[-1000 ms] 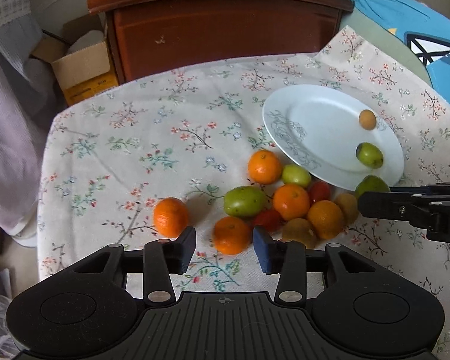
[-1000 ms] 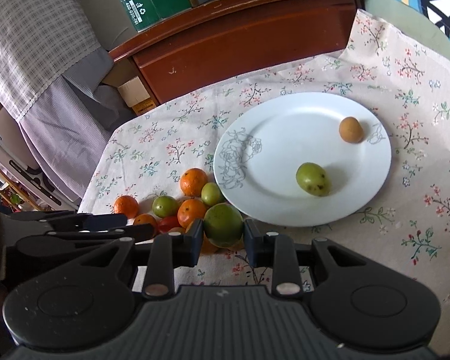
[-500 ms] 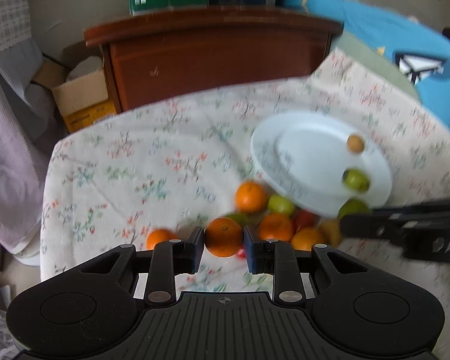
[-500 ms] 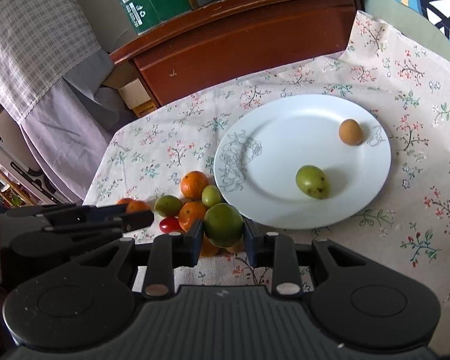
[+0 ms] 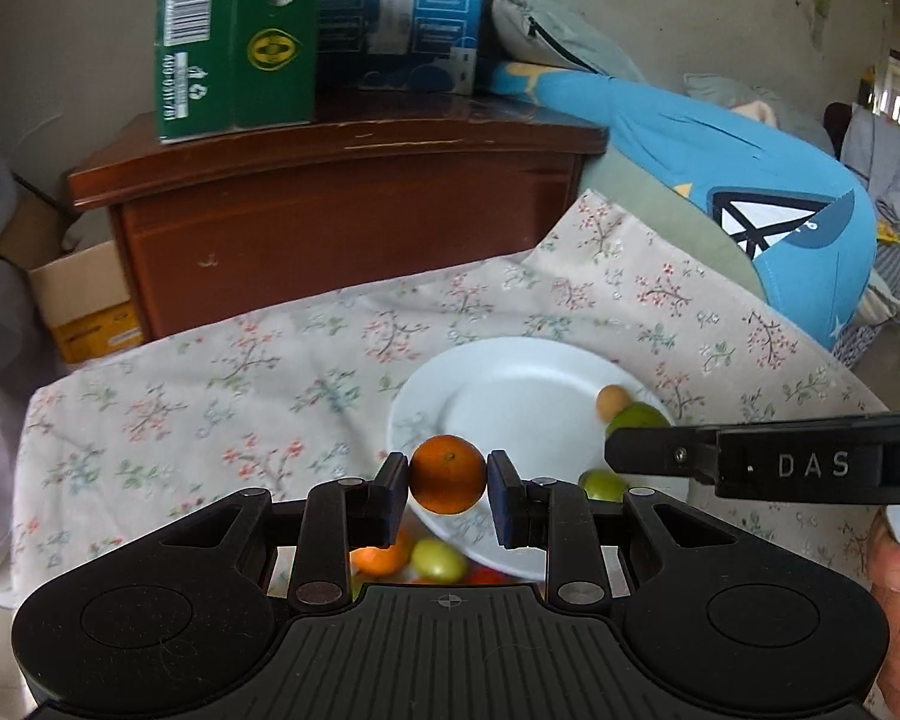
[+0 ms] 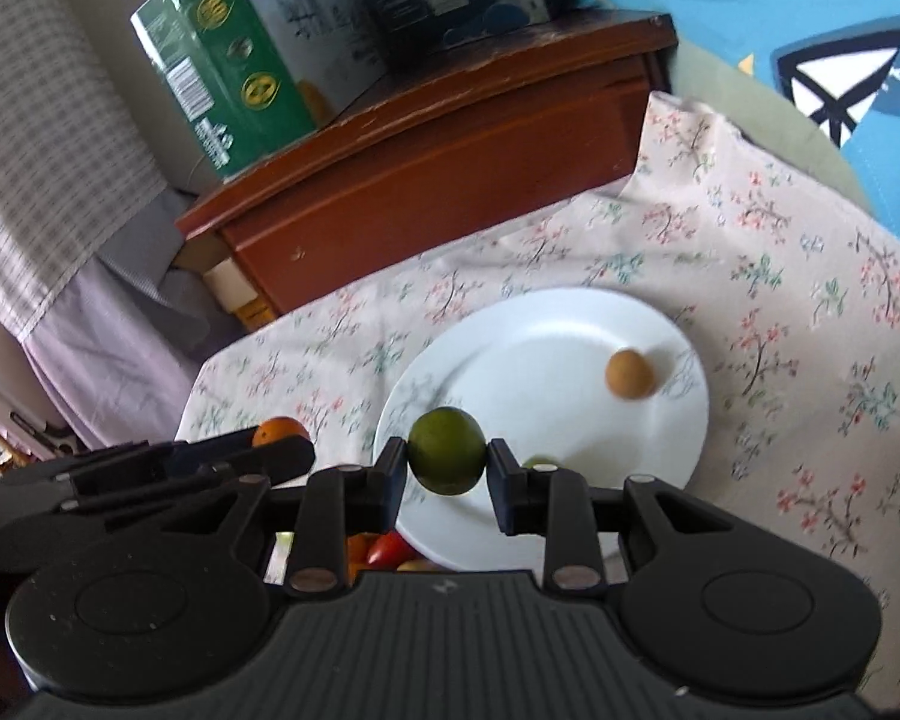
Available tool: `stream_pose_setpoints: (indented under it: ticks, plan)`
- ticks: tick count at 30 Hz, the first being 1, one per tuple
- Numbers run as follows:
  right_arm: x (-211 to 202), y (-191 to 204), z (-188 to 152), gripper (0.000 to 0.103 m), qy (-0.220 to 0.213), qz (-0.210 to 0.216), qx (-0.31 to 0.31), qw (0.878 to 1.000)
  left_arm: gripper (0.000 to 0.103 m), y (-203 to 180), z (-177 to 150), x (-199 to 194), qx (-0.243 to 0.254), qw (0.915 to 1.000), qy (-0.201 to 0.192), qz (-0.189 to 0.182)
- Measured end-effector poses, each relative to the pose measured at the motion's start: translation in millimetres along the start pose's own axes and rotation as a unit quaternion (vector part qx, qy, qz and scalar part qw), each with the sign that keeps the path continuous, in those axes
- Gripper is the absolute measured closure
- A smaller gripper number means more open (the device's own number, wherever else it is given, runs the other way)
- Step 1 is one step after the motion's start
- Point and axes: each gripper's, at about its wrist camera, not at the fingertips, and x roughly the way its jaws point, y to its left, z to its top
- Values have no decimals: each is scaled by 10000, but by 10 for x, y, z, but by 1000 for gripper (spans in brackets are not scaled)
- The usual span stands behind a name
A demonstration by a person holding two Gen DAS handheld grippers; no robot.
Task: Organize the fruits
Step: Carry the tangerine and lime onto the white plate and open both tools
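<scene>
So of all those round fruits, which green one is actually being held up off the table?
The big dark green fruit, pinched between the right gripper's two pads above the white plate. The other green ones lie loose on the plate or cloth; the left gripper holds an orange.

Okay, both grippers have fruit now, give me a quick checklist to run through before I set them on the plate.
1. Left gripper grip: ok, shut on the orange, pads on both sides.
2. Right gripper grip: ok, shut on the green fruit, held clear above the plate.
3. Free space on the plate: ok, only a small brown fruit and another green one, mostly hidden behind the right gripper, lie there; the middle is bare.
4. Grippers clear of each other: cannot tell, the right one crosses close in front in the left wrist view.
5. Fruit left on the tablecloth: not ok, several remain beside the plate's near edge.
</scene>
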Motion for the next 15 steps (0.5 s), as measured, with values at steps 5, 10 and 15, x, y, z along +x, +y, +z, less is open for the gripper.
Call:
stream_pose_setpoints:
  ticks: [5, 10, 15]
  plan:
    - [57, -29, 88, 74, -24, -10, -92, 10000, 77, -75, 30, 179, -27, 9999, 100, -98]
    - [196, -131, 123, 74, 102, -113, 50, 9999, 77, -82, 20, 331, -147, 9995, 239, -146]
    - [345, -245, 130, 74, 251, -202, 278, 9991, 77, -88, -2, 465, -250, 9986, 382, -271]
